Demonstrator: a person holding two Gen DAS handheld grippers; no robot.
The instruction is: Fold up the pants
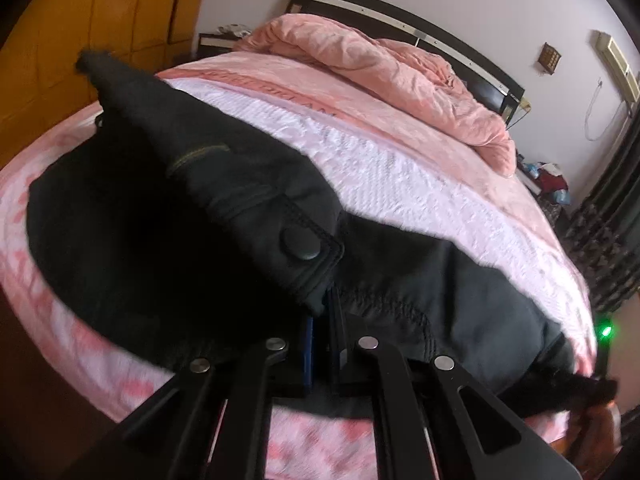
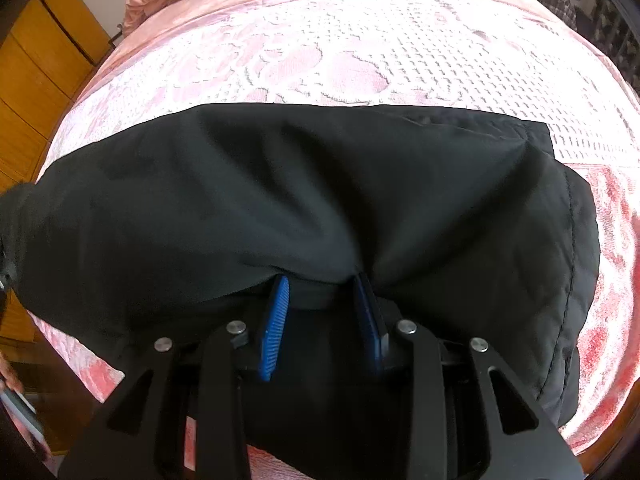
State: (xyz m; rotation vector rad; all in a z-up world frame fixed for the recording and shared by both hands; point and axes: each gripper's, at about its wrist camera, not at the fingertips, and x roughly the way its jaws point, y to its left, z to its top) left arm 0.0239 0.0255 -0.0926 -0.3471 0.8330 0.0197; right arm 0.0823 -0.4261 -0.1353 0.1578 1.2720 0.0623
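1. Black linkage bars fill the foreground of the left wrist view; beyond them the left gripper, with blue pads, has its jaws drawn almost together, pinching the waistband edge of the black woven-fabric pants just below the round black snap button.
2. From the right wrist view, the right gripper stands partly open, its blue ribbed pads bearing on a gathered fold of the same pants; creases radiate from that pinch, so it appears to hold the cloth.
3. These pants lie across the near part of the bed with a pink and white patterned bedspread, near its front edge. One part rises in a peak toward the yellow wooden wardrobe. A crumpled pink quilt sits well apart, near the dark headboard.
4. Handling, as a judgement: the cloth looks soft and limp, moderately thick, with stitched seams. It will sag and drag between the two holds and will not keep a shape unsupported.
5. Best holds are the stiffer parts: waistband, seam lines and hem corners, which bunch less than a single open layer and should slip less in the pads.
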